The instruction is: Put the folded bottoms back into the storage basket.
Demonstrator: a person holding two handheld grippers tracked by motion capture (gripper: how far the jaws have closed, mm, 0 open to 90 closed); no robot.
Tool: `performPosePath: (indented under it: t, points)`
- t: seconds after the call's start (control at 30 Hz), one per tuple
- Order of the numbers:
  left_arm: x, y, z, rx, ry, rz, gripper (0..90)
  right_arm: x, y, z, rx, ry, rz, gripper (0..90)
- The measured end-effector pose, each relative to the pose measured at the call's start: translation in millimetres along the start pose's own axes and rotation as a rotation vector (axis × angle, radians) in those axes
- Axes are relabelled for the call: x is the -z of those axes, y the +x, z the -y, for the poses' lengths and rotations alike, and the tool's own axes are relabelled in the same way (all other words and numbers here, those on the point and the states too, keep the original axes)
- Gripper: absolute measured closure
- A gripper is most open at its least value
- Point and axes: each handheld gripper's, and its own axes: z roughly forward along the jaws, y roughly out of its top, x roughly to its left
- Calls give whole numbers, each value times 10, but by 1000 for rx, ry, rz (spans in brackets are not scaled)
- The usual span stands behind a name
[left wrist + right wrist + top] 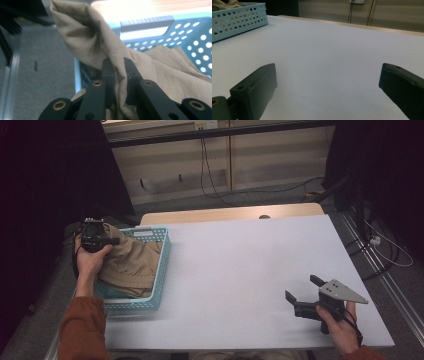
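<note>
One tan cloth (100, 45) in one blue basket (161, 265): my left gripper (119, 72) fingers clamp it; right gripper (300, 292) fingers apart, beside basket.

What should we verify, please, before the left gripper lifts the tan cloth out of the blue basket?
1. Grip: the left gripper is shut on a fold of the tan cloth: ok.
2. Cloth free of the blue basket: most of it lies inside, and whether it snags cannot be told: cannot tell.
3. Landing space: the white table beside the basket is bare: ok.
4. Right gripper: open, low over the table, apart from the basket: ok.
5. Basket steadied: nothing holds it down: not ok.
</note>
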Motion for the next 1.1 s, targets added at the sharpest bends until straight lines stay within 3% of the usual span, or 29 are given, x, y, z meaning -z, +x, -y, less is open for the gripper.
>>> performPosePath:
  t: [0.13,0.33,0.43,0.57,0.7,0.93,1.03,1.1]
  points:
    - [-32,1,51,8,56,29,832,-7,-1,2,1,0,0,17]
    - [-38,16,179,63,54,37,834,-5,-3,1,1,0,3,17]
    - [-49,9,260,61,90,32,835,-5,-1,0,1,0,3,17]
    - [-113,-6,332,102,100,34,838,-8,7,-1,3,0,2,17]
    - [-174,-75,336,76,122,-7,838,-11,8,-1,3,0,2,17]
    - [-221,-107,306,71,122,-29,817,-11,6,-1,3,0,2,17]
    - [-241,-150,285,36,134,-34,764,-12,7,-1,2,2,1,17]
    - [-240,-130,285,52,127,-26,749,-12,9,-2,5,1,0,17]
